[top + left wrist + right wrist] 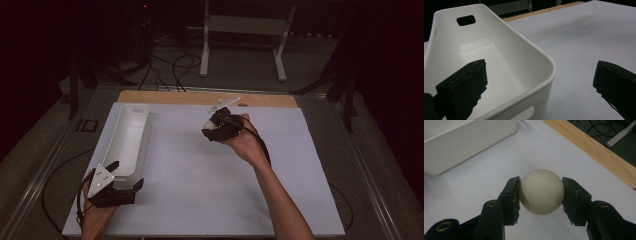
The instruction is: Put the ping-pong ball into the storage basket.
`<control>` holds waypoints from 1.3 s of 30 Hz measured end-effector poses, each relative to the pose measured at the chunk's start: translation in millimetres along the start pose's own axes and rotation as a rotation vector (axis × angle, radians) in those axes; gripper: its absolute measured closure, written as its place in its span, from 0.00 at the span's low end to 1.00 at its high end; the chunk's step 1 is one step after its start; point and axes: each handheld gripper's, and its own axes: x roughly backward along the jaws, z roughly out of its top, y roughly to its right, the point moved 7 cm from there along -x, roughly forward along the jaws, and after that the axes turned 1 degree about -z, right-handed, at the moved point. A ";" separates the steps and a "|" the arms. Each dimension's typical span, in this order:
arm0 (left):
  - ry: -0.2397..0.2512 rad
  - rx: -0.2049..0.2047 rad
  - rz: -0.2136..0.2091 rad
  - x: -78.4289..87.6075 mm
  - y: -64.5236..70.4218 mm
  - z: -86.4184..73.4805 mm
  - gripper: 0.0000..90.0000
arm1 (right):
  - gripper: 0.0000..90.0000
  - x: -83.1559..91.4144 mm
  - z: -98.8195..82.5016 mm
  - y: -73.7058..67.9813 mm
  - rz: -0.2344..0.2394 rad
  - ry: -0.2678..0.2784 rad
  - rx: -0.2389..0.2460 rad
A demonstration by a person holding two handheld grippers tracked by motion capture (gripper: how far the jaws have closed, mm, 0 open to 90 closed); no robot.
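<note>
A: One cream ball, mid-frame in the right gripper view, was clamped at its widest girth by the right hand-held gripper, above the desk.
B: It was judged hard, smooth, slippery.

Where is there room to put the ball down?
The white bin is empty inside. The white sheet is bare between the bin and the right hand-held gripper, which grips the ball, and along the near edge. It is tight at the bin's near end, where the left hand-held gripper straddles the rim.
</note>
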 end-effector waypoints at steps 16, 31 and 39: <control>0.005 0.017 -0.001 0.8 -0.7 0.7 0.00 | 0.56 -8.2 8.2 -13.8 0.023 0.011 0.015; 0.007 0.019 -0.001 1.3 -1.0 0.9 0.00 | 0.56 -16.5 14.8 -25.4 0.038 0.006 0.033; 0.006 0.018 -0.001 1.8 -1.3 0.9 0.00 | 0.56 -19.6 17.7 -30.5 0.046 0.000 0.047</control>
